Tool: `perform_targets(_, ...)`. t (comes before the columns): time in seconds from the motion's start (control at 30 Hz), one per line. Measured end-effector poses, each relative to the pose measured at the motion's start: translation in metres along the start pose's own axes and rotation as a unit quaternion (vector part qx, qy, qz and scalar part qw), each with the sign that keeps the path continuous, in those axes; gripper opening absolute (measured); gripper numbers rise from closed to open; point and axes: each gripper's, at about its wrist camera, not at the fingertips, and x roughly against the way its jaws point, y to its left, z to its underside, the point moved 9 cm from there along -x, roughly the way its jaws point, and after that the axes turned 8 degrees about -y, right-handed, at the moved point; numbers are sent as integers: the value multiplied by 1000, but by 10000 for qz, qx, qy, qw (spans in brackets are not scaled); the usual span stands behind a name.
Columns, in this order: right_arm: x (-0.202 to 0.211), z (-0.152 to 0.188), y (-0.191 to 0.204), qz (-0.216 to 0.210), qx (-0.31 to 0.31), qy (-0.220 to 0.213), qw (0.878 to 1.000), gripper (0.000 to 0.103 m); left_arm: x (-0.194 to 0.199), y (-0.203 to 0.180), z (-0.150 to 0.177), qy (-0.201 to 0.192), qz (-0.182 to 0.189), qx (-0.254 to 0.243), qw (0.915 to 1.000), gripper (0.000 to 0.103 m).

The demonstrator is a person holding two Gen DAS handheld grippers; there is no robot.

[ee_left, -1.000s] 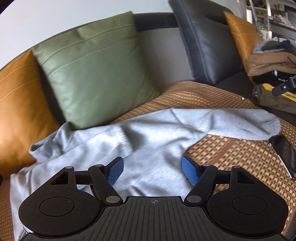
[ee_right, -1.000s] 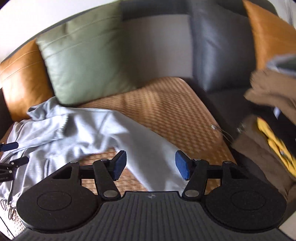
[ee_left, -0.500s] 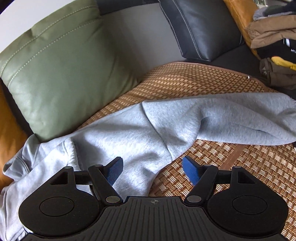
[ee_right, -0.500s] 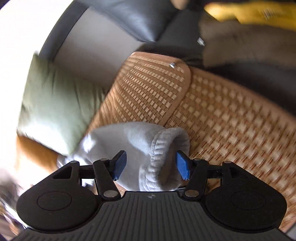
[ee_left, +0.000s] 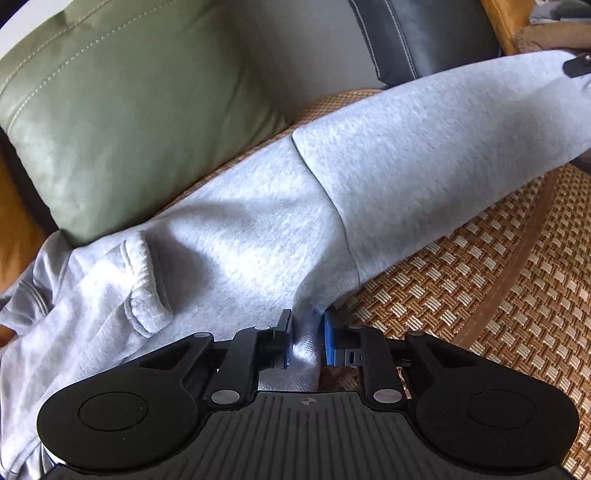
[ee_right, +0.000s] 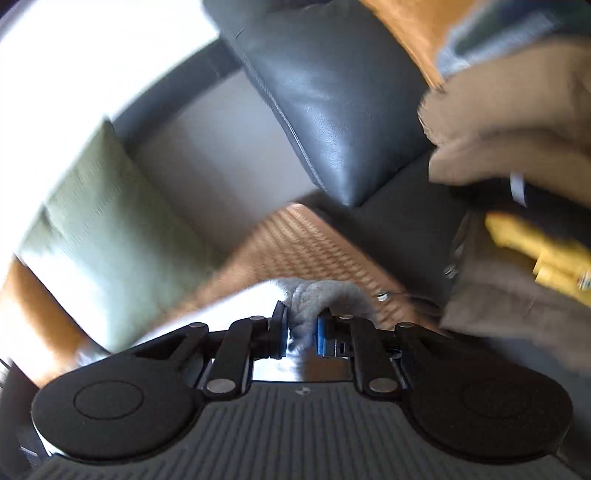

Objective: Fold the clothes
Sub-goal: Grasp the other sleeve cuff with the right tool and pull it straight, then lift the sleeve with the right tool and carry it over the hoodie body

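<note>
In the left wrist view, an orange cushion [ee_left: 14, 221] is showing at the far left edge, and a green cushion [ee_left: 140, 110] is filling the upper left. Below it the grey sweatshirt [ee_left: 258, 229] is lying across the woven mat [ee_left: 480, 295], its body spreading from the lower left to the centre, with a ribbed cuff [ee_left: 146, 295] folded over on the left. The left gripper [ee_left: 306, 339] is sitting at bottom centre; its jaws have just been closing, and the blue pads [ee_left: 330, 343] are pinching a fold of the grey fabric near the underarm seam. One sleeve [ee_left: 443, 155] is stretching up toward the upper right, raised off the mat, where a dark tip is meeting its end. A black cushion [ee_left: 424, 33] is leaning at the top right.

In the blurred right wrist view, the green cushion [ee_right: 110, 229] is sitting at the left and the black cushion [ee_right: 332, 103] at top centre. The right gripper [ee_right: 301, 336] is at lower centre; its jaws have just been closing and are clamping the sleeve's ribbed cuff [ee_right: 317, 295]. A stack of folded clothes [ee_right: 517, 129], tan over yellow, is occupying the right side.
</note>
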Motion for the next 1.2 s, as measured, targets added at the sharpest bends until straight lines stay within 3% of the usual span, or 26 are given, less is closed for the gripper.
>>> perform_targets(0.03, -12, 11, -6, 247, 115, 193, 9994, 22, -1, -2, 2, 4, -1, -90, 10000, 35)
perform_targets(0.1, -34, 33, -19, 741, 345, 578, 9950, 32, 0, -5, 3, -43, -133, -312, 9994, 43)
perform_targets(0.17, -38, 42, -29, 886, 324, 624, 9936, 34, 3, -6, 2, -93, -96, -472, 9988, 59)
perform_targets(0.2, -32, 39, -32, 848, 214, 485, 9950, 34, 7, -6, 0, -160, -14, -477, 9987, 61)
perform_targets(0.3, -5, 23, -41, 625, -187, -97, 9978, 53, 17, -6, -10, -491, -87, -574, 9971, 68)
perform_targets(0.5, 5, 38, -52, 330, -654, 282, 9969, 58, 15, -31, -22, -725, -105, -1094, 9913, 80)
perform_targets(0.53, 3, 43, -53, 290, -771, 350, 9960, 63, 13, -35, -22, -732, -117, -1191, 9901, 82)
perform_targets(0.73, -16, 75, -53, 151, -1228, 672, 9900, 64, -3, -35, -17, -637, -343, -1308, 9888, 81)
perform_targets(0.8, -18, 78, -51, 127, -1199, 482, 9915, 63, -7, -34, -16, -608, -294, -1193, 9906, 77)
perform_targets(0.83, -18, 78, -50, 131, -1169, 453, 9920, 54, -10, -33, -16, -580, -233, -1128, 9916, 55)
perform_targets(0.87, -18, 78, -50, 147, -1136, 473, 9923, 44, -12, -33, -16, -552, -173, -1062, 9927, 18)
perform_targets(0.97, -14, 70, -42, 101, -1054, 483, 9932, 37, -13, -30, -16, -525, -112, -848, 9950, 10)
perform_targets(1.13, 22, 18, 13, -545, -1020, 168, 9931, 33, -9, -12, -20, -518, 10, -136, 9986, 3)
perform_targets(1.2, 40, -13, 55, -848, -778, -39, 9934, 33, -6, -5, -22, -548, 47, 161, 9984, 4)
